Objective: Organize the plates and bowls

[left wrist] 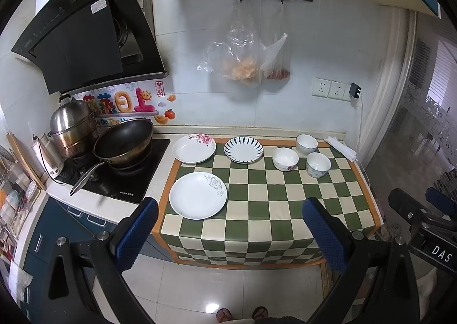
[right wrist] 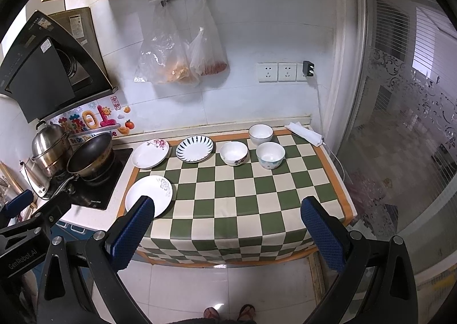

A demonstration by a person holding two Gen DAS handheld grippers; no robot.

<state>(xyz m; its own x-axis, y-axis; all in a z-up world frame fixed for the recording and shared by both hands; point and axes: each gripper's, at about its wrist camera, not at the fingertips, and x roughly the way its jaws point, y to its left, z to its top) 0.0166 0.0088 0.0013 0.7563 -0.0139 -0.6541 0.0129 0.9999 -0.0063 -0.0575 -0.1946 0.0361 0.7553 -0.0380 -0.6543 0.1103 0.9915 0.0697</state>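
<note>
Both claws, left claw (left wrist: 228,227) and right claw (right wrist: 228,227), spread wide, empty, short of the checkered cloth (left wrist: 274,198) bearing plates and bowls.

Wok (left wrist: 122,142) on stove (left wrist: 114,172); steel pot (left wrist: 71,129) just behind-left of wok; range hood (left wrist: 85,35) above; plastic bags (left wrist: 242,58) and wall sockets (left wrist: 328,88) right of hood.

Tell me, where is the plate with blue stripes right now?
The blue-striped plate sits at the back of the checkered mat, between the pink-flowered plate on its left and a white bowl on its right.
</note>
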